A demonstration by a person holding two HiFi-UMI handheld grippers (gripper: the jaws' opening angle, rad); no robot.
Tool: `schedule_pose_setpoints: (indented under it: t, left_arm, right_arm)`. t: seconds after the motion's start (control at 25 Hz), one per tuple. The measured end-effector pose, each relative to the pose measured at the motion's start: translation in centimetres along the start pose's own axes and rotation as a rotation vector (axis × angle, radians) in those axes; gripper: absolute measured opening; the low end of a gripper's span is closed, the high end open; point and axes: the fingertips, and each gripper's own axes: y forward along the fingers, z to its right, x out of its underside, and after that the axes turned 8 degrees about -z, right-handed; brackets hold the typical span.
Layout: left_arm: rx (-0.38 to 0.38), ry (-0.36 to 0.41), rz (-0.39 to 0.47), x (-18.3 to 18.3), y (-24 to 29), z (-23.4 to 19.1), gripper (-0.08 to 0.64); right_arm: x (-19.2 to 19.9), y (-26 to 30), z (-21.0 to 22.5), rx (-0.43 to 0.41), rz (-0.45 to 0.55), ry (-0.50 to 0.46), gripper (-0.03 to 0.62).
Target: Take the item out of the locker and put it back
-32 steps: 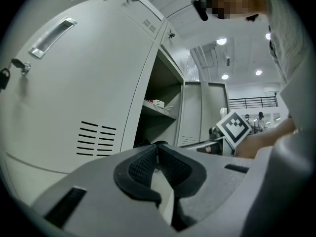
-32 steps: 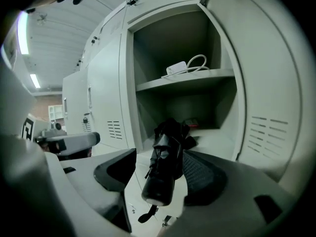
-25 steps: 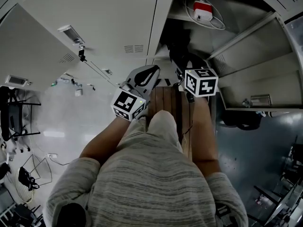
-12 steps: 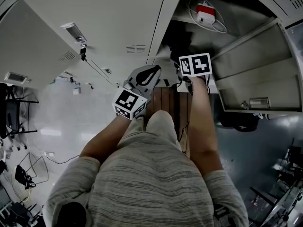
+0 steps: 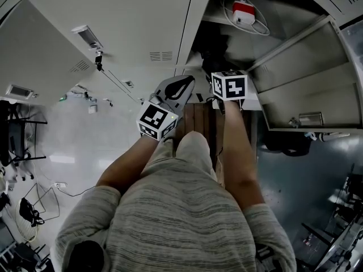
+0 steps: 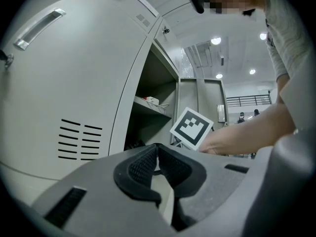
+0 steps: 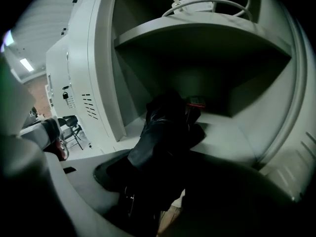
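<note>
While the left gripper (image 6: 158, 151) sits empty, jaws pressed together, beside the closed locker door (image 6: 69, 83), the right gripper (image 7: 153, 177) pinches the near end of a black bag (image 7: 165, 125), which rests on the open locker's lower floor (image 7: 232, 132) beneath the shelf (image 7: 197, 38).

One open locker (image 7: 101, 63), two things inside, two grippers.
One shelf (image 7: 197, 33) is counted in the locker; one white-and-red device (image 5: 244, 13) is seen on it and one black item (image 7: 165, 127) beneath it. Two grippers, the left gripper (image 6: 157, 148) and the right gripper (image 7: 163, 181), are counted at the locker's front.
</note>
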Motion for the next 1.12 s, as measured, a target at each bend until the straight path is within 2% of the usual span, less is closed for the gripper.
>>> schedule_pose_setpoints:
  t: [0.16,0.4,0.68,1.12]
  left_arm:
    - [-0.001,0.002,-0.008,0.3,-0.1,0.3,0.018]
    - [-0.003,0.014,-0.020,0.5,-0.5,0.2,0.018]
    - [-0.018,0.020,-0.031,0.8,-0.8,-0.8,0.018]
    - [0.024,0.039,-0.008,-0.3,-0.5,-0.1,0.018]
  right_arm:
    - [0.0,-0.1,0.1,0.029,0.032,0.013,0.278]
    - [0.0,-0.7,-0.2,-0.010,0.114,0.082,0.250]
    - [1.9,-2.4,-1.6,-0.123,0.231,0.225,0.238]
    - [4.3,-5.2,-3.6,-0.290,0.343,0.326,0.235]
